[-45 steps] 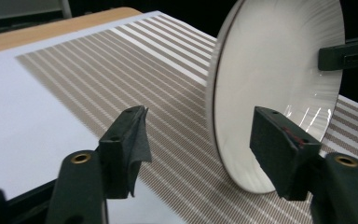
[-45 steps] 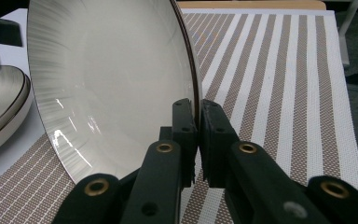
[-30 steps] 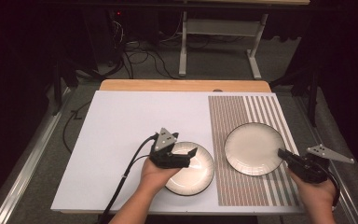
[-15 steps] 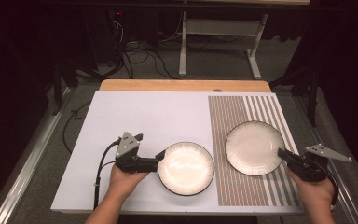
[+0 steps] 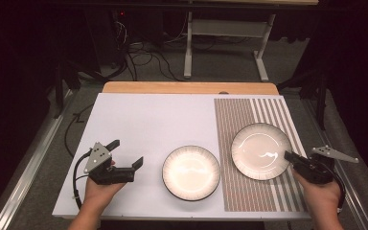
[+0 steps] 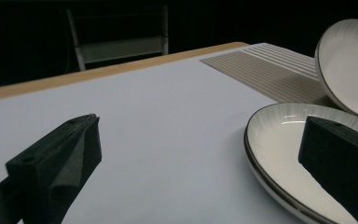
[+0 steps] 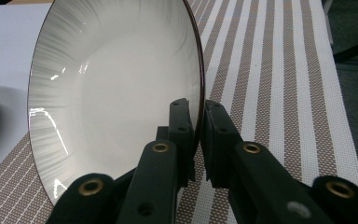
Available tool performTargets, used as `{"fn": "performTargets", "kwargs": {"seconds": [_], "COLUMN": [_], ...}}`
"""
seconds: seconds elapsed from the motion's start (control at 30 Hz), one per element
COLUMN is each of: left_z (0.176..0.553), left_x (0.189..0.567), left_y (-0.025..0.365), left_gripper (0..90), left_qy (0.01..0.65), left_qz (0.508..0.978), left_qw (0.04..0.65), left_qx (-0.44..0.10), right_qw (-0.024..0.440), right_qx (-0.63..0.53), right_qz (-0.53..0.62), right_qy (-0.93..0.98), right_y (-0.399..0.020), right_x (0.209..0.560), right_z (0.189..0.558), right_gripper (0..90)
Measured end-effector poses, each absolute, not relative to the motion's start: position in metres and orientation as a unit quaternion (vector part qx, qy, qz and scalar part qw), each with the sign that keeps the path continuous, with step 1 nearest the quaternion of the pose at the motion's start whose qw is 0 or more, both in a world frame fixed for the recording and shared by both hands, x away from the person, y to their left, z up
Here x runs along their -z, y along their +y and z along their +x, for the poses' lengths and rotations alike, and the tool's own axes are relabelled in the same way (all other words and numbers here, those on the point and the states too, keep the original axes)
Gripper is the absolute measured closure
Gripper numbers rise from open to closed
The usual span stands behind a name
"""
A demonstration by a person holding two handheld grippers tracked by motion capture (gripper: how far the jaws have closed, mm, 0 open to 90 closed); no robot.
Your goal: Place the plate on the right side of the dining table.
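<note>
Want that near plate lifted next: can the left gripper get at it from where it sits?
Probably yes. The left gripper is open, and only bare mat lies between it and the near plate. The right gripper grips the tilted far plate, clear of that path.

Your stock: two plates [image 5: 260, 151] [image 5: 190, 171], glazed ceramic, glossy white, fine ribbed rims edged dark. Mat [image 5: 258, 143], woven fabric, striped, coarse and matt. Tabletop [image 5: 143, 124], smooth matt white sheet; far edge [image 5: 187, 87] bare wood. Your jaws: black, matt, padded with foam-like facing.
</note>
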State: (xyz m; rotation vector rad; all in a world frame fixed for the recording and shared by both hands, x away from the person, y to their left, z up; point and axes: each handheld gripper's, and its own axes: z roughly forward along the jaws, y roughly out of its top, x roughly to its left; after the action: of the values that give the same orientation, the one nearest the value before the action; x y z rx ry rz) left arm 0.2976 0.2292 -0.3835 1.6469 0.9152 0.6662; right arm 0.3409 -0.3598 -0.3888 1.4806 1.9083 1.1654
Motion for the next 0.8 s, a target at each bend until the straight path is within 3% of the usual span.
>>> {"fn": "performTargets", "kwargs": {"seconds": [0.13,0.8], "left_z": [0.295,0.300], "left_x": [0.383,0.388], "left_y": [0.239,0.235], "left_gripper": [0.0,0.0], "left_qy": [0.397,0.387], "left_qz": [0.679,0.699], "left_qw": [0.552,0.535], "left_qx": [-0.277,-0.275], "right_qw": [0.222,0.209], "right_qx": [-0.422,-0.412], "right_qz": [0.544,0.580], "right_qy": [0.690,0.671], "right_y": [-0.361,-0.361], "right_x": [0.391,0.396], "right_z": [0.345,0.355], "right_gripper": [84.7,83.9]}}
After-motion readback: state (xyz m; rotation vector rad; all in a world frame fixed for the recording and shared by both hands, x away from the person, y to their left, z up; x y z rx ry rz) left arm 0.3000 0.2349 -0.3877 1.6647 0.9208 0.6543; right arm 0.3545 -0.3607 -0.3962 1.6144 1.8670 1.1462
